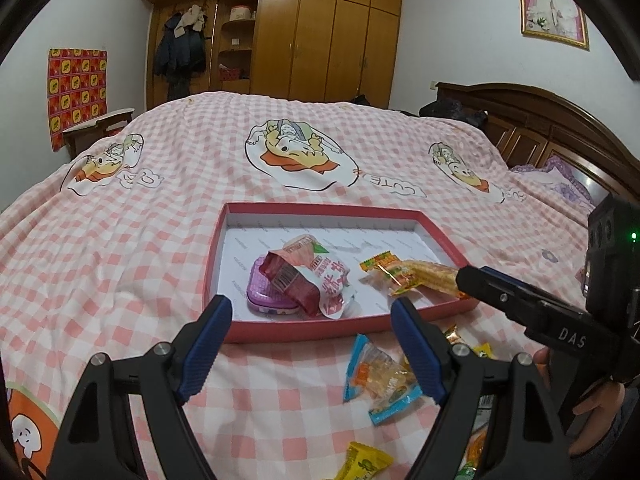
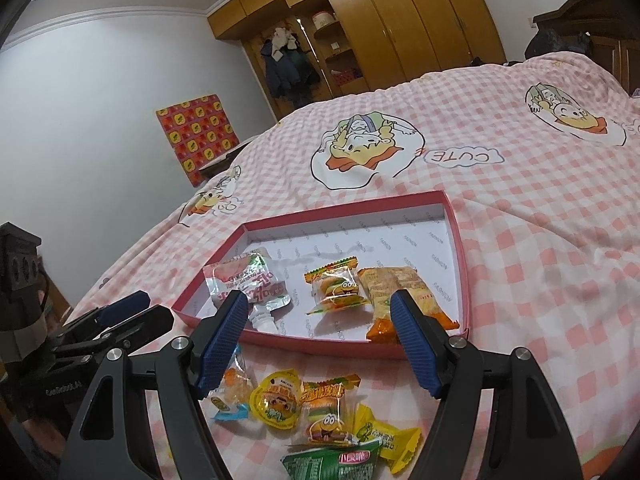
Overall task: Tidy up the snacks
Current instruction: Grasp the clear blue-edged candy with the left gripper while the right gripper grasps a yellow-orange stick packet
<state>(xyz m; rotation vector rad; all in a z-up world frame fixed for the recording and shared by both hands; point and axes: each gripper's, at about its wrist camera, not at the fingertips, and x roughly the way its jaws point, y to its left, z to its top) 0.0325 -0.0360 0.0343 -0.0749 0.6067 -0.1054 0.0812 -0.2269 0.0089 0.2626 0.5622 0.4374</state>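
A shallow red box (image 1: pixel 218 268) with a white inside lies on the pink checked bedspread. It holds a purple tin (image 1: pixel 266 298), a dark red packet (image 1: pixel 290 282), a white-and-pink pouch (image 1: pixel 334 280), a burger gummy (image 1: pixel 380 266) and an orange cracker packet (image 1: pixel 434 274). My left gripper (image 1: pixel 310 314) hovers open at the box's near edge, with nothing between its fingers. My right gripper (image 2: pixel 318 314) is open too, over the same edge (image 2: pixel 320 346). Below it lie loose snacks: a jelly packet (image 2: pixel 232 394), a yellow cup (image 2: pixel 278 402), a second burger gummy (image 2: pixel 328 414), a yellow candy (image 2: pixel 386 436) and a green packet (image 2: pixel 336 460).
The bedspread (image 1: pixel 160 208) stretches wide beyond and left of the box. A dark wooden headboard (image 1: pixel 540 128) bounds the bed at the right, and a wardrobe (image 1: pixel 320 32) stands behind. The other gripper (image 2: pixel 146 310) shows at the left of the right wrist view.
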